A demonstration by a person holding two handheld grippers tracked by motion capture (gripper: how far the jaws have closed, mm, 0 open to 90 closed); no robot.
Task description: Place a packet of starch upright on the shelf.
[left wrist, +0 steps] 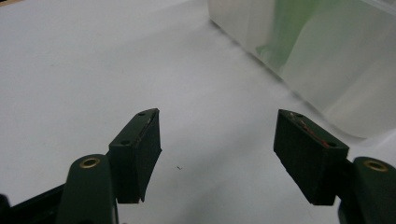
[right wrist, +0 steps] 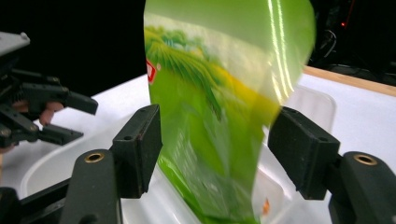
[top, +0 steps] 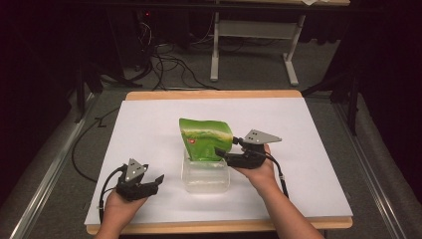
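Glossy green snack bag (right wrist: 219, 116) upright in clear plastic tub (top: 205, 178); right gripper (right wrist: 215, 149) jaws apart around bag, seemingly not pressing; left gripper (left wrist: 217, 154) wide apart beside tub.

you get a bright white table (top: 149, 144) under overhead light, a dim room behind. glare streaks the green bag (right wrist: 219, 116), which is motion-blurred in the right gripper view; shadows stay soft.
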